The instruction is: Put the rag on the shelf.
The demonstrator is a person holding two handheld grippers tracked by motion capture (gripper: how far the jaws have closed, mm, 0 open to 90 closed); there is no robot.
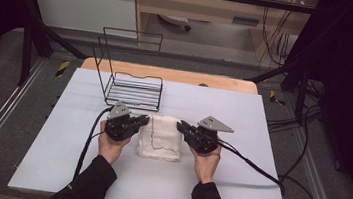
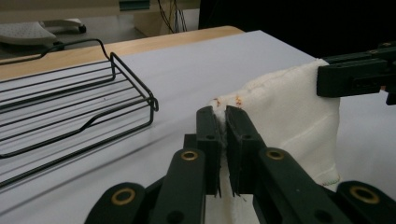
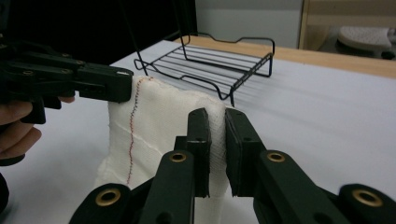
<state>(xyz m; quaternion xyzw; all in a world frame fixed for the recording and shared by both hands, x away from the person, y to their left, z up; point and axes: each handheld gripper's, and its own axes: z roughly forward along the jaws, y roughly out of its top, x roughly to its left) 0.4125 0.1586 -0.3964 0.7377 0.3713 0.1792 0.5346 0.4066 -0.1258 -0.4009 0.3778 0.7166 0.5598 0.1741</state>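
Observation:
A white folded cloth (image 1: 161, 137) with a thin red stitched line lies in the middle of the white table top, its far edge lifted. My left gripper (image 1: 146, 120) pinches the cloth's far left corner (image 2: 224, 106), jaws shut on the fabric. My right gripper (image 1: 180, 125) pinches the far right corner (image 3: 215, 116) in the same way. The cloth (image 3: 154, 130) hangs between the two grippers, its near part resting on the table. In the left gripper view the other gripper (image 2: 357, 74) holds the cloth's far corner.
A black wire rack (image 1: 133, 87) stands just behind the cloth at the table's back left, close to the left gripper. Cables trail from both grippers toward the table's sides. The white table top (image 1: 235, 186) has a wooden edge at the back.

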